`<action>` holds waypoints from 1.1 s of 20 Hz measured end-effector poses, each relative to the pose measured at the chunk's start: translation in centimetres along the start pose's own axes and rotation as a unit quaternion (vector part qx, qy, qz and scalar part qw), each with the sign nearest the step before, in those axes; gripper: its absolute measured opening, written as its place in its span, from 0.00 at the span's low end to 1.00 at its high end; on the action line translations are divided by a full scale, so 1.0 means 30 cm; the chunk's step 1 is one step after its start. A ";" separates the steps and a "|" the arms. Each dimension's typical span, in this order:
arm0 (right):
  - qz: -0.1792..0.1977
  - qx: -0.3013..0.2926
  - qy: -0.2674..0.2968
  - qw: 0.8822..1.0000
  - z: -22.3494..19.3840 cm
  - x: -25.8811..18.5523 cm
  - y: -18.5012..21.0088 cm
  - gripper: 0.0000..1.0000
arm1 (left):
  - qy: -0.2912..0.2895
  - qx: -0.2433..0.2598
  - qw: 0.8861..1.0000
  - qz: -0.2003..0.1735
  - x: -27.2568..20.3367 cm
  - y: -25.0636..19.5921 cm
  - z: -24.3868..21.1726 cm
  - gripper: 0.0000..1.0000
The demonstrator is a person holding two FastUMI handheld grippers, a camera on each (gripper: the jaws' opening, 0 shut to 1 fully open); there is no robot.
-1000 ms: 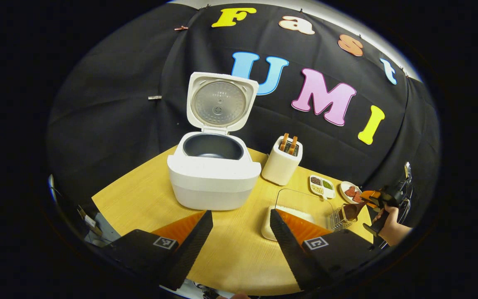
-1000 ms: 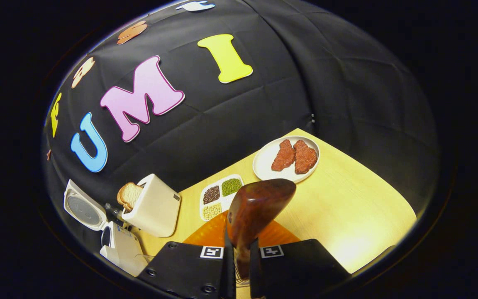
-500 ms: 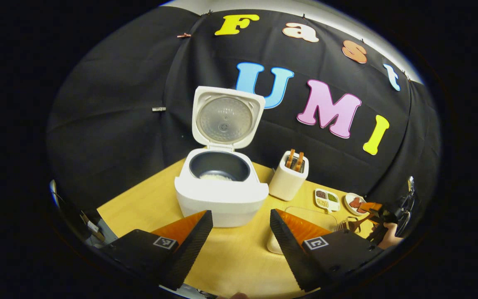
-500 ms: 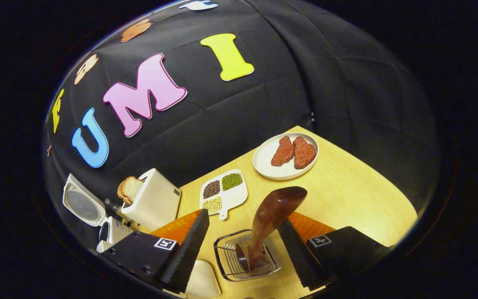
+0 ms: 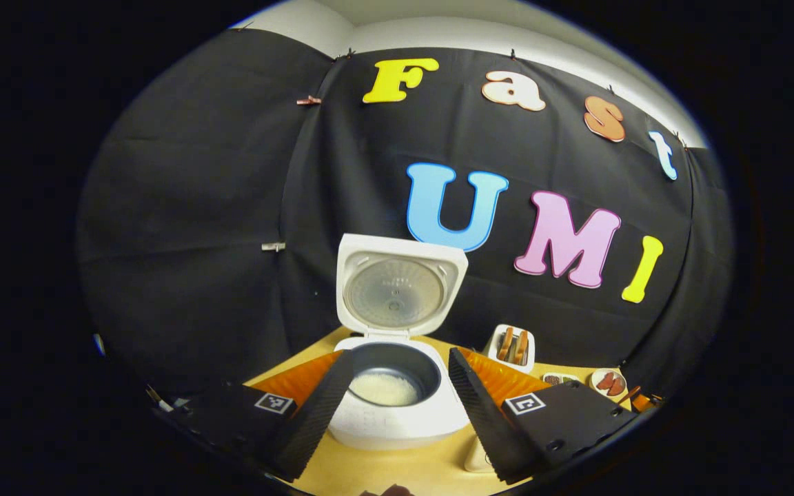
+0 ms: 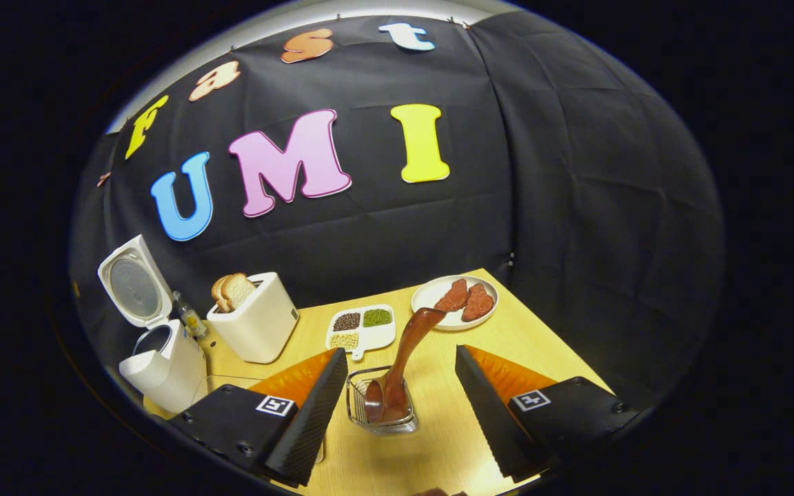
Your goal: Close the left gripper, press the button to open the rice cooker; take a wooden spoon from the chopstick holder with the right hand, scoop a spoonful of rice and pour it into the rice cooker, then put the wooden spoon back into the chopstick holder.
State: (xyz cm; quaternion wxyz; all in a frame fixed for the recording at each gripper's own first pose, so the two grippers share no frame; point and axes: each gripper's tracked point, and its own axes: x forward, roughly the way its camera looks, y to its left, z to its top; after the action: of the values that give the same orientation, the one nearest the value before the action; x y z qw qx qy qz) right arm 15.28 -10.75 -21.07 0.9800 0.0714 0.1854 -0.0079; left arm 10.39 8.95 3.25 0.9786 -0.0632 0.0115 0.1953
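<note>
Spoon (image 6: 404,358) stands tilted in the holder (image 6: 380,406), dead ahead between the right gripper's (image 6: 400,413) spread, empty fingers; left gripper (image 5: 400,403) also released, facing the cooker (image 5: 397,386)

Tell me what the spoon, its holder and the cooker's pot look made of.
Spoon: dark wood, glossy, probably lacquered, judging by its sheen. Holder: thin shiny metal wire, bars visible. Pot: dark, matte, likely coated metal; white rice inside.
</note>
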 end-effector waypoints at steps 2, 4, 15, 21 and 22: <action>0.009 -0.027 -0.009 1.000 0.014 -0.066 0.030 0.98 | -0.017 0.016 1.000 0.005 0.045 0.009 0.101 0.96; 0.022 -0.042 -0.018 0.999 0.029 -0.124 0.072 0.98 | -0.032 0.020 0.999 0.000 0.086 -0.002 0.194 0.96; 0.063 -0.084 -0.061 0.993 0.123 -0.317 0.220 0.98 | -0.027 -0.009 0.999 -0.018 0.524 -0.031 0.526 0.95; 0.058 -0.090 -0.071 0.992 0.154 -0.384 0.229 0.98 | 0.028 0.001 1.000 -0.004 0.846 -0.002 0.453 0.95; 0.057 -0.090 -0.071 0.992 0.152 -0.394 0.233 0.98 | 0.043 -0.004 0.999 -0.002 0.889 0.001 0.418 0.95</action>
State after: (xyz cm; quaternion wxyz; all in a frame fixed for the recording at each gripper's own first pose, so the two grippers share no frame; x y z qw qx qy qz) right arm 6.21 -4.61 -11.60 0.9920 -0.0069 0.1109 0.0598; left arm 34.98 20.73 14.41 0.9775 -0.0755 0.0523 0.1901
